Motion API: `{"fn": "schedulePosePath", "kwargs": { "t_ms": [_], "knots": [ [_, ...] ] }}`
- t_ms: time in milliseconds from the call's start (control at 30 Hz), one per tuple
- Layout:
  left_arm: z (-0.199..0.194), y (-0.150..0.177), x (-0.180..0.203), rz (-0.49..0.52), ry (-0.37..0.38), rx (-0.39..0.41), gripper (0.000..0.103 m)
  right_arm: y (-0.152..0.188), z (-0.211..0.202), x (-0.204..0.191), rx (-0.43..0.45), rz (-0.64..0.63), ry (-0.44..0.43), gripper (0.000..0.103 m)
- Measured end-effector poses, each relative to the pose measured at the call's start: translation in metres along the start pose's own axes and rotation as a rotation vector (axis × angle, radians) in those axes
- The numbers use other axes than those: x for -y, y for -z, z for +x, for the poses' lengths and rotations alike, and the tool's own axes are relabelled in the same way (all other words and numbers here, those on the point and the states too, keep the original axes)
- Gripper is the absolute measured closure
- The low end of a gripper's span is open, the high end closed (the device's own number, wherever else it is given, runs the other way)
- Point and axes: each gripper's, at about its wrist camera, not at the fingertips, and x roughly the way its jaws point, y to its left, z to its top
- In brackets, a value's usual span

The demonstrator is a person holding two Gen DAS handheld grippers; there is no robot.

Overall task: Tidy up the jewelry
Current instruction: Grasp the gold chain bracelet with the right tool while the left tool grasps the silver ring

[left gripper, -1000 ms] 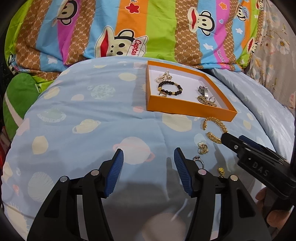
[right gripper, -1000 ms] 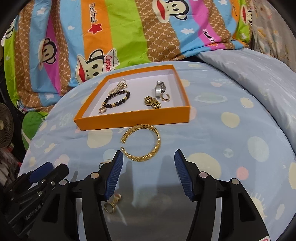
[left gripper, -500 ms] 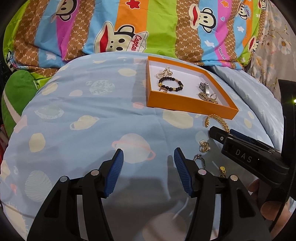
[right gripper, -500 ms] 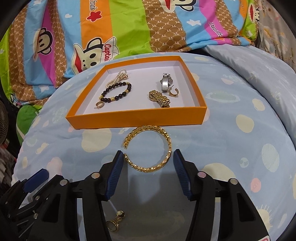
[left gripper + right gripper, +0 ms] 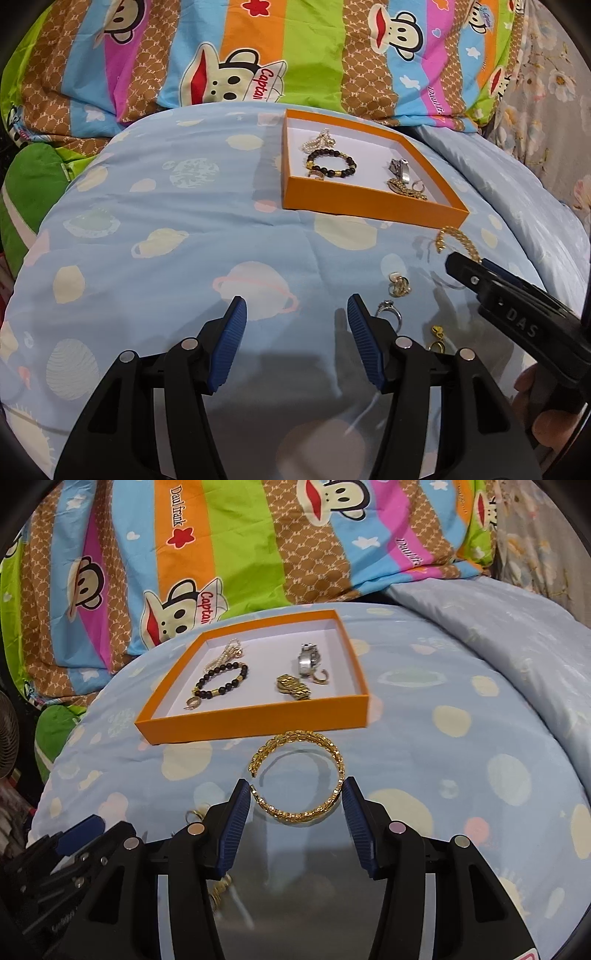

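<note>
An orange box (image 5: pixel 258 720) with a white floor lies on the blue bedspread and holds a black bead bracelet (image 5: pixel 221 681), a pearl piece, a gold watch (image 5: pixel 293 686) and a silver ring piece (image 5: pixel 306 661). A gold open bangle (image 5: pixel 299 775) lies on the spread in front of the box. My right gripper (image 5: pixel 293 805) is open, its pads on either side of the bangle's near half. My left gripper (image 5: pixel 295 325) is open and empty over the spread. Small rings (image 5: pixel 400 286) (image 5: pixel 389 312) and gold earrings (image 5: pixel 437 338) lie to its right. The box also shows in the left view (image 5: pixel 369 206).
A striped monkey-print quilt (image 5: pixel 258 55) is bunched behind the box. A green pillow (image 5: pixel 29 192) lies at the left. The spread rises in a fold at the right (image 5: pixel 498 635). A fan (image 5: pixel 7 738) shows at the far left edge.
My right gripper has moved forward and down, so the gold bangle now lies between its pads. The left gripper has barely shifted.
</note>
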Motion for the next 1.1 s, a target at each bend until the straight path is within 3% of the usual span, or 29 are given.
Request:
{"fn": "schedulePosePath", "kwargs": {
  "t_ms": [400,733,933,1100],
  "knots": [
    [0.003,0.008,0.046,0.076,0.043,-0.023,0.048,0.021,-0.021,0.033,0.003,0.075,0.006,0.053],
    [0.015,0.007,0.061,0.118,-0.025,-0.05,0.05,0.022,-0.019,0.037,-0.006,0.093,-0.007,0.053],
    [0.015,0.006,0.059,0.115,-0.055,-0.047,0.062,0.022,-0.019,0.037,-0.008,0.094,-0.007,0.053],
    [0.014,0.006,0.056,0.1,-0.058,-0.043,0.079,0.022,-0.019,0.038,-0.009,0.094,-0.008,0.053]
  ]
}}
